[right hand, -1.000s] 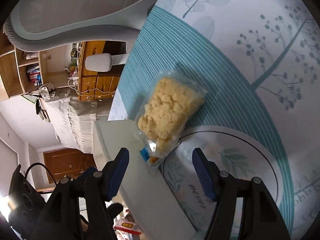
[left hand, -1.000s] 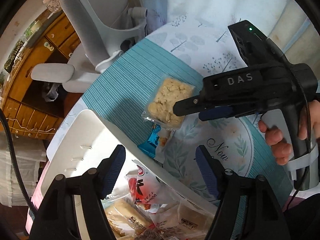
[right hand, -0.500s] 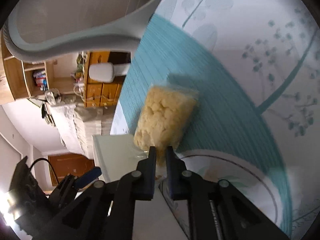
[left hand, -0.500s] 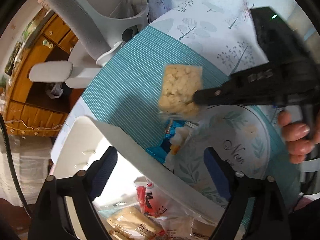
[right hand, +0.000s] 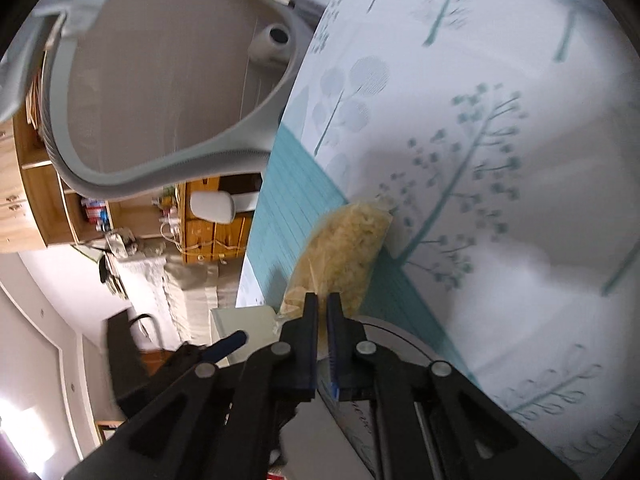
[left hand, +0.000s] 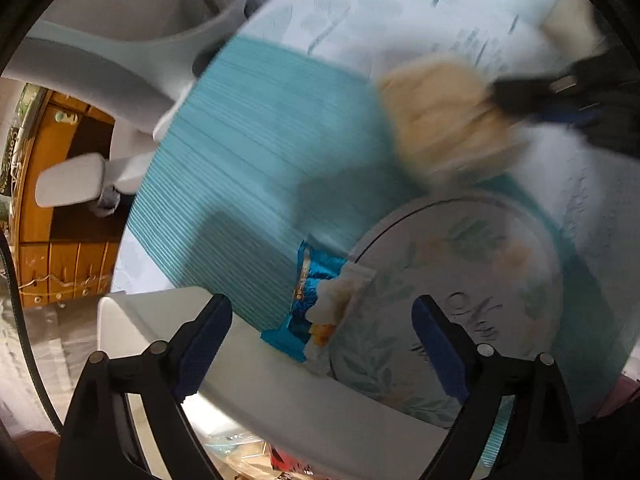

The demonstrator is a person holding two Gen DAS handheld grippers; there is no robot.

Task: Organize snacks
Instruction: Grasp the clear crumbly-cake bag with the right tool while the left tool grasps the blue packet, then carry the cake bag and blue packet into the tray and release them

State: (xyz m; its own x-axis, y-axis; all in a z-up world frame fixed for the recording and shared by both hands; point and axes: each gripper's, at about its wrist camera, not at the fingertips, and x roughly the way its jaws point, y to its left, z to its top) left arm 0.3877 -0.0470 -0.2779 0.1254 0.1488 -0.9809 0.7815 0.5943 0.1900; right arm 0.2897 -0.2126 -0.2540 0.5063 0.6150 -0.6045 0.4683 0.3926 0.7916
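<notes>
My right gripper (right hand: 322, 312) is shut on the edge of a clear packet of pale yellow puffed snack (right hand: 344, 248) and holds it lifted above the tablecloth. The same packet (left hand: 444, 120) shows blurred at the upper right of the left wrist view, with the right gripper's fingers (left hand: 532, 98) clamped on it. My left gripper (left hand: 320, 340) is open and empty, hovering over the rim of a white bin (left hand: 288, 384). A blue wrapped snack (left hand: 308, 296) lies on the table just beyond the rim, between my left fingers.
A teal striped and tree-printed cloth (left hand: 240, 168) covers the table. A round floral mat (left hand: 460, 292) lies beside the bin. More packets (left hand: 256, 460) lie inside the bin. A grey office chair (right hand: 160, 92) and a wooden cabinet (left hand: 52, 200) stand past the table edge.
My right gripper closed on the yellow snack packet and lifted it off the blue snack, up and to the right. My left gripper moved forward over the bin rim, staying open.
</notes>
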